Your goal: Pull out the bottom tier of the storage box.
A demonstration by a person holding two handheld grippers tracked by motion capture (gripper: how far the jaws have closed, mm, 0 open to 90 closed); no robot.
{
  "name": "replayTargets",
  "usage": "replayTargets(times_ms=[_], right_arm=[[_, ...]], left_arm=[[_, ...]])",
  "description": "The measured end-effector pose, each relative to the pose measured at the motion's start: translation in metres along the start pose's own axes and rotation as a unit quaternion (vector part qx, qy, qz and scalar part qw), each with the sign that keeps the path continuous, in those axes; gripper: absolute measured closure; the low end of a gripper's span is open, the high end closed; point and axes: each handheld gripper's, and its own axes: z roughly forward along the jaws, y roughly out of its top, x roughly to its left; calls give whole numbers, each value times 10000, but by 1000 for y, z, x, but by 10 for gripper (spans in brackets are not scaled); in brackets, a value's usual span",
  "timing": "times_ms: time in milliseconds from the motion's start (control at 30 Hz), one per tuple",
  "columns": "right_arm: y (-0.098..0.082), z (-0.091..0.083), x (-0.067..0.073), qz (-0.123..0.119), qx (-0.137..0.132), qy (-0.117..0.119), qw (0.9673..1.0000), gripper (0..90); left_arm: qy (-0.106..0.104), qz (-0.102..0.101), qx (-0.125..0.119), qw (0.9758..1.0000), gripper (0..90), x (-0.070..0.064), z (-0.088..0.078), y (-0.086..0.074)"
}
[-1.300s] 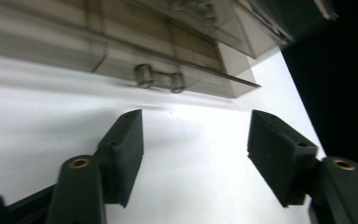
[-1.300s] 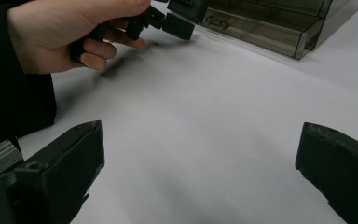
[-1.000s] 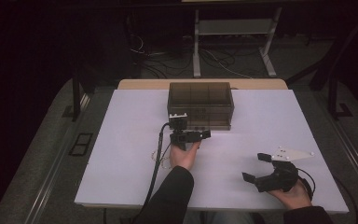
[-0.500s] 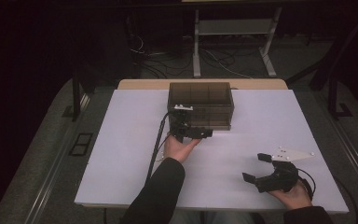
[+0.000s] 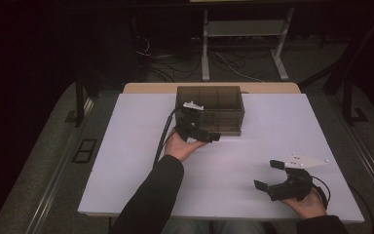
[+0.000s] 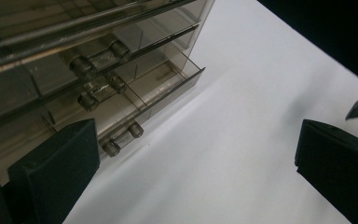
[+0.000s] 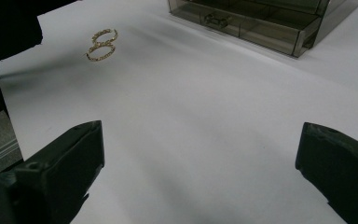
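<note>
A white bench holds a smoky see-through drawer box and two gold rings.

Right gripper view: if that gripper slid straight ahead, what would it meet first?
Mostly bare white table. Farther on, probably the smoky transparent plastic drawer box; the two gold rings lie off to the side.

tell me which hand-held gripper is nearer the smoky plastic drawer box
Left. The left hand-held gripper is right at the front of the drawer box, jaws open. The right hand-held gripper sits well back near the table's front right corner, also open.
</note>
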Motion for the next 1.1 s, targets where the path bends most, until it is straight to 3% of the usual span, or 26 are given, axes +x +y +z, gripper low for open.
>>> replayTargets(times_ms=[167, 333, 567, 867, 1100], right_arm=[[0, 0, 0, -11, -11, 5, 10000, 5], [0, 0, 0, -11, -7, 6, 10000, 6], [0, 0, 0, -15, -9, 9, 10000, 6], [0, -1, 0, -8, -14, 23, 10000, 5], [0, 0, 0, -26, -3, 45, 10000, 5]], left_arm=[[-22, 426, 233, 9988, 0, 1, 0, 4], [-191, 581, 328, 9976, 0, 2, 1, 9], [-472, 931, 499, 9933, 0, 5, 4, 17], [-553, 1187, 669, 9891, 0, 10, 8, 24], [-600, 1506, 808, 9834, 0, 13, 13, 24]])
